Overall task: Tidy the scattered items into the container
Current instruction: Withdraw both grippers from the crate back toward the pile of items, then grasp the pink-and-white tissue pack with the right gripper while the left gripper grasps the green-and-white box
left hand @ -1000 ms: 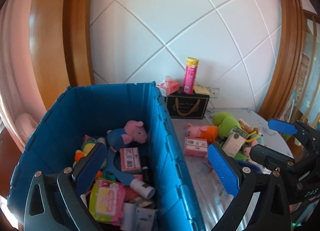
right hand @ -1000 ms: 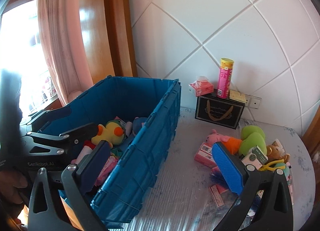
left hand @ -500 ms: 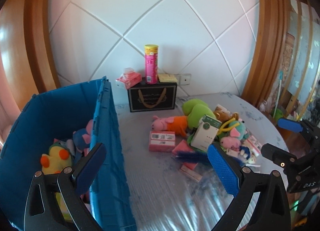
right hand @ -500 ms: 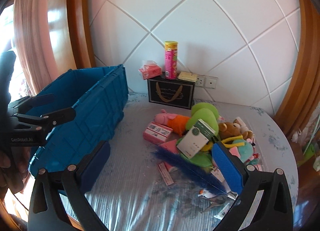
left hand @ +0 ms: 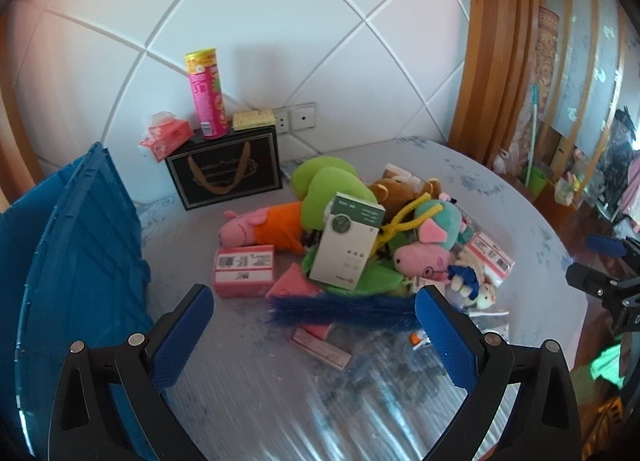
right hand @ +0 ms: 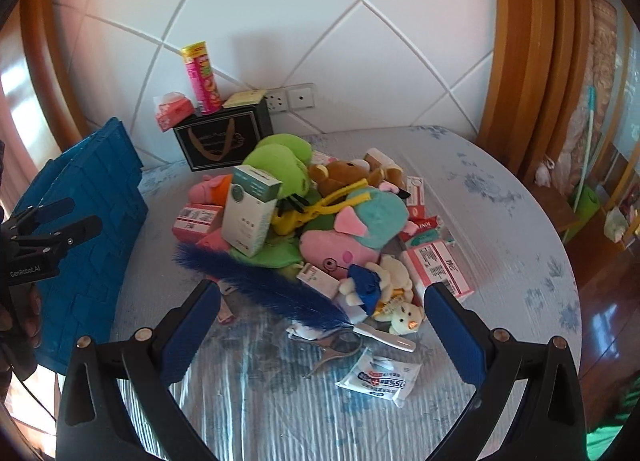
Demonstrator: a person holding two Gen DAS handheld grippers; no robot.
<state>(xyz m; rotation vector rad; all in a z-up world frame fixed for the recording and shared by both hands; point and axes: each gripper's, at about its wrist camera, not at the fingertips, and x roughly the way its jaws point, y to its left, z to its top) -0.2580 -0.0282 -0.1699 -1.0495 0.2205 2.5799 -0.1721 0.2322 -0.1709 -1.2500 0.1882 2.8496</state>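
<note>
The blue crate (left hand: pixel 80 261) stands at the table's left, its outside wall (right hand: pixel 84 197) toward both cameras. A heap of items lies mid-table: a white-green box (left hand: pixel 346 249) (right hand: pixel 250 213), pink pig plush (left hand: pixel 420 257) (right hand: pixel 336 247), green plush (left hand: pixel 328 189), brown bear (right hand: pixel 340 173), pink box (left hand: pixel 244 271), blue feather (left hand: pixel 344 309) (right hand: pixel 264 285), small white bear (right hand: pixel 394 293), wipes packet (right hand: pixel 380 379). My left gripper (left hand: pixel 314 335) hovers open before the feather, holding nothing. My right gripper (right hand: pixel 322 331) is open over the feather's quill end, also holding nothing.
At the back wall a black gift box (left hand: pixel 224 169) carries a pink snack tube (left hand: pixel 206 95), a tissue pack (left hand: pixel 164 137) and a yellow pad (left hand: pixel 254 119). The round table's edge (right hand: pixel 560 261) curves on the right. A hand (right hand: pixel 20 313) holds the left gripper.
Both grippers have swung right, away from the crate's inside toward the heap; the crate slid to the left edge of both views. Both stayed open.
</note>
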